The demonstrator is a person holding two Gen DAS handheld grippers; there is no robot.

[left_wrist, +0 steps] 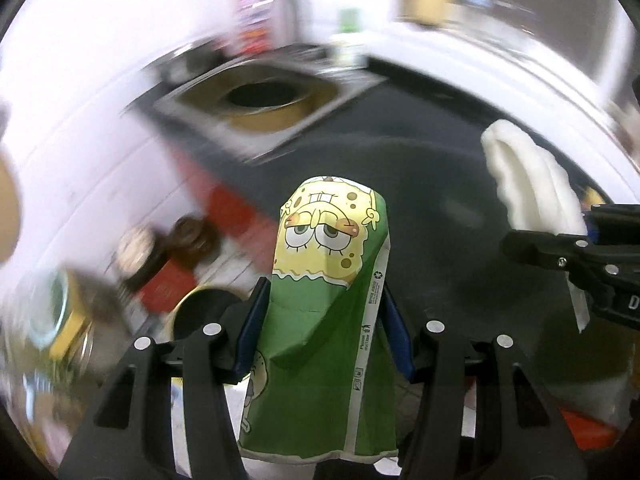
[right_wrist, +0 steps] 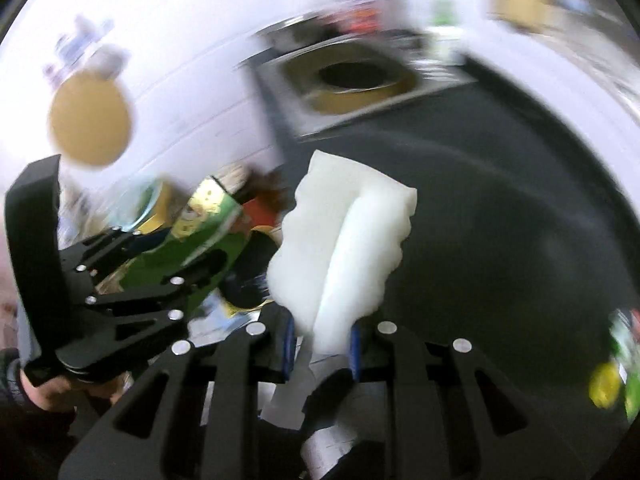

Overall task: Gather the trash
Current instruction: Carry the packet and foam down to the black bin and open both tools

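Right gripper [right_wrist: 322, 340] clamps crumpled white foam wrapper [right_wrist: 344, 248].
Left gripper [right_wrist: 192, 256] alongside grips green cartoon-printed paper cup [right_wrist: 200, 232].

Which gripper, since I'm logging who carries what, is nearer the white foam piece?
Right. The right gripper has its jaws shut on the white foam piece; the left gripper is apart to its left, gripping a green carton.

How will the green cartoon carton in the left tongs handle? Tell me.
The green carton, pinched between the left tongs, is creased and dented, so it is probably empty, light and soft. It likely crumples further under pressure. Flattened sides suggest it won't roll.
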